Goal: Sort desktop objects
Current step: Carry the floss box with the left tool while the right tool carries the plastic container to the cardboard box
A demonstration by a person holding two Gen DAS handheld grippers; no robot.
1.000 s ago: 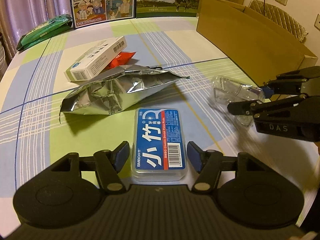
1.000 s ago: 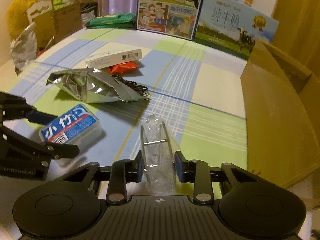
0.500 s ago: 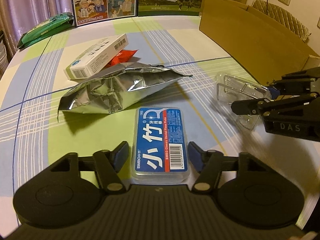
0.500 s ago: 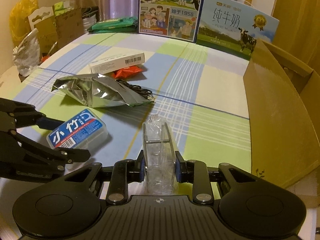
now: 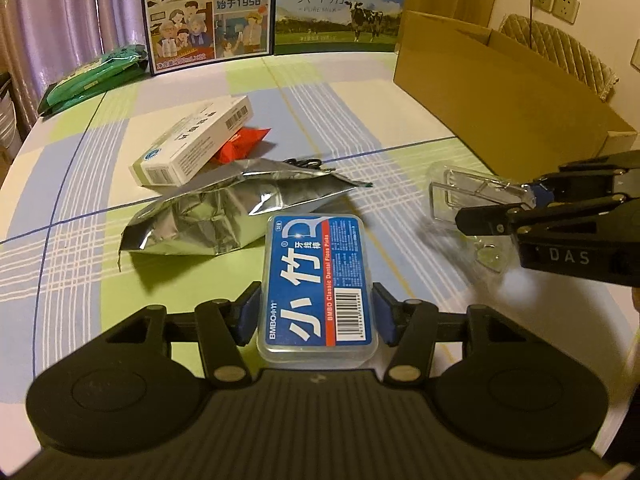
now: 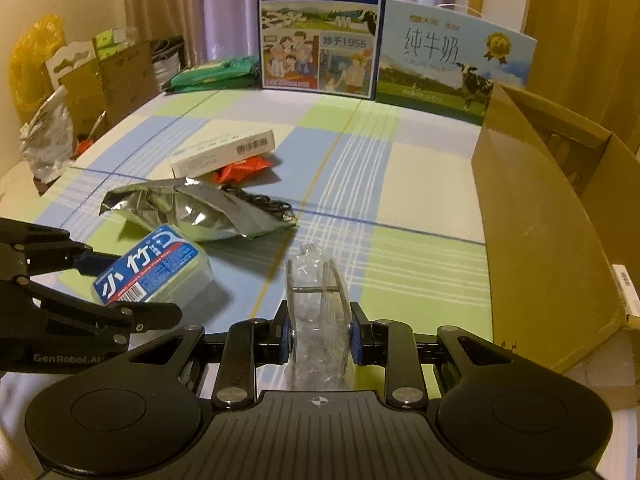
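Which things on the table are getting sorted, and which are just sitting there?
Being sorted:
- blue floss pick box, in the left claw
- clear plastic case, in the right claw
- silver foil bag
- white carton
- red packet
- cardboard box, likely the bin

Just sitting there:
- milk cartons
- green packs

Warm, yellowish indoor light fills both views, moderately dim, with grainy detail. Strong fisheye curvature bends straight edges, and dark vignetting rounds every corner. In the left wrist view, the silver foil bag (image 5: pixel 228 212) throws a soft shadow toward the near left, and its creases carry bright glare. The clear plastic container (image 5: pixel 476 208) at the right is smeared by motion blur. In the right wrist view, the same container (image 6: pixel 318 320) shows small glints, and the cardboard box (image 6: pixel 536 240) at the right is shaded on its facing wall. Far posters stay fairly sharp.
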